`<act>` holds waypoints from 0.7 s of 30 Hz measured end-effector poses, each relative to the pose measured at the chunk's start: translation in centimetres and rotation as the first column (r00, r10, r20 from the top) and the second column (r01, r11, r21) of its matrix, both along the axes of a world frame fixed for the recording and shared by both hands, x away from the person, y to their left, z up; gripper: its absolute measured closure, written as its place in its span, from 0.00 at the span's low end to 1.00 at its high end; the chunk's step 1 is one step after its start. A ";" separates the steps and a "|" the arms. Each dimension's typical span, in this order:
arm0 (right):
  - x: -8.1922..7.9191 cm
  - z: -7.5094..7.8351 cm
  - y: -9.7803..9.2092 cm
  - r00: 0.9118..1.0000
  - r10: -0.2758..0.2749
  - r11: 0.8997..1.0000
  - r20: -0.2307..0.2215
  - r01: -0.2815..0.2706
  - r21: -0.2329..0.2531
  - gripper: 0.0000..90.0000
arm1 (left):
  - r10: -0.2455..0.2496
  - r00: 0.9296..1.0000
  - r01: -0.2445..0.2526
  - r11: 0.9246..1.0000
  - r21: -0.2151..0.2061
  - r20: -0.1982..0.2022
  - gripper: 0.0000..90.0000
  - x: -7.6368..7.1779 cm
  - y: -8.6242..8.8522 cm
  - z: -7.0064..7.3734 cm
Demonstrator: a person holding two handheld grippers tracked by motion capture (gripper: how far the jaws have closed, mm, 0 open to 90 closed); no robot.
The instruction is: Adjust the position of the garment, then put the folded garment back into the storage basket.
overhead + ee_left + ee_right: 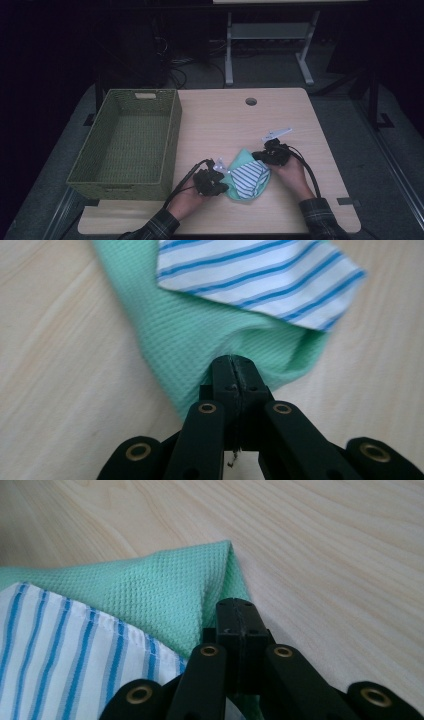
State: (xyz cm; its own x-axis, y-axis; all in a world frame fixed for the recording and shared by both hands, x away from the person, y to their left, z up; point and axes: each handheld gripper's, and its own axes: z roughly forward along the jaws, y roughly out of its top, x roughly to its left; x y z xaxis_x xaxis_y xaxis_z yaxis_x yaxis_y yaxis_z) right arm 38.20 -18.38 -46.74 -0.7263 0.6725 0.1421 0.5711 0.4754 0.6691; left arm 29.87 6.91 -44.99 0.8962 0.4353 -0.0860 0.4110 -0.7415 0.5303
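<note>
A mint-green waffle cloth point(243, 156) lies folded near the table's front edge, with a white cloth with blue stripes point(248, 178) on top of it. My left gripper point(223, 186) is at the cloth's left side and is shut on the green cloth's edge point(215, 335); the striped cloth point(260, 275) lies just beyond its jaws. My right gripper point(257, 155) is at the cloth's right upper corner, shut on the green cloth point(165, 595), with the striped cloth point(60, 650) to the left of its jaws.
An empty olive woven basket point(172, 125) stands on the table's left side. The wooden table point(235, 125) has a round cable hole point(251, 101) near its far edge. Beyond the table, a desk frame point(270, 35) and cables stand on the floor.
</note>
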 end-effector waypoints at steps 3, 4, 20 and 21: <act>-0.2 0.1 -0.1 1.000 -0.001 1.000 0.002 0.001 -0.012 1.00 | 0.020 1.000 -0.020 1.000 -0.009 -0.003 0.99 0.6 0.0 -0.1; -0.3 0.1 -0.3 1.000 -0.001 1.000 0.003 0.001 -0.019 1.00 | 0.025 1.000 -0.025 1.000 0.001 0.002 0.99 0.8 0.1 -0.1; -2.3 0.4 -2.9 1.000 -0.016 0.999 -0.016 0.015 -0.052 1.00 | 0.121 0.992 -0.122 0.992 0.020 0.029 0.99 4.5 -0.4 -0.1; -2.6 0.4 -3.1 1.000 -0.017 0.999 -0.018 0.016 -0.050 1.00 | 0.124 0.992 -0.125 0.992 0.021 0.032 0.99 4.6 -0.5 -0.1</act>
